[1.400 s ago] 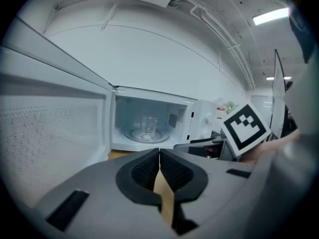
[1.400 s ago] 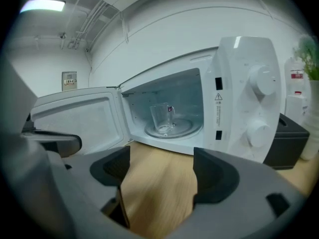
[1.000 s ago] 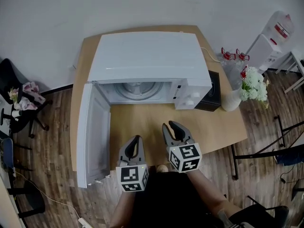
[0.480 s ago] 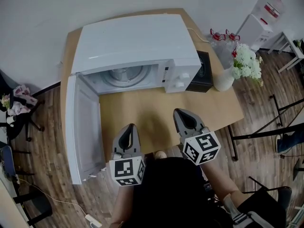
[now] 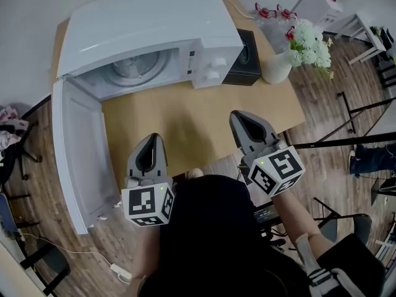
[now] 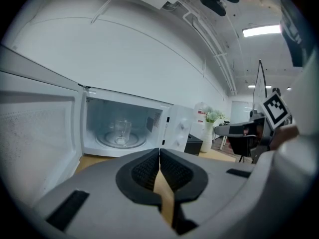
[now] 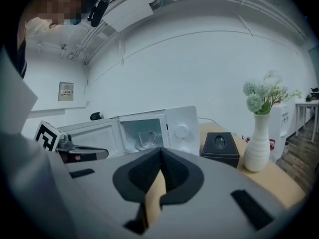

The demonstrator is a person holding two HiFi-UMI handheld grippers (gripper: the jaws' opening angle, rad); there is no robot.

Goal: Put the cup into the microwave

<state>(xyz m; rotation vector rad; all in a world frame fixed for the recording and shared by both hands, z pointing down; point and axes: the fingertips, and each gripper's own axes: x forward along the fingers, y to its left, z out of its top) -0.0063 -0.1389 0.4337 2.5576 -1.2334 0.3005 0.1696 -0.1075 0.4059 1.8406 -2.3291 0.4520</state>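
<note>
Left gripper (image 5: pixel 151 140) and right gripper (image 5: pixel 239 116) both clenched, nothing between the jaws, at lower centre of the head view over the wooden table (image 5: pixel 185 125). Glass cup (image 6: pixel 121 131) sits inside the white microwave (image 5: pixel 148 23) at upper left, door (image 5: pixel 77 156) open. Black tissue box (image 5: pixel 245 55) and flower vase (image 5: pixel 276 70) at upper right.

No legible words, brands or numbers. Only black-and-white square code patterns on left marker cube (image 5: pixel 147 204) and right marker cube (image 5: pixel 277 171). Small wall plaque (image 7: pixel 66 91), far left, too blurred to read.
</note>
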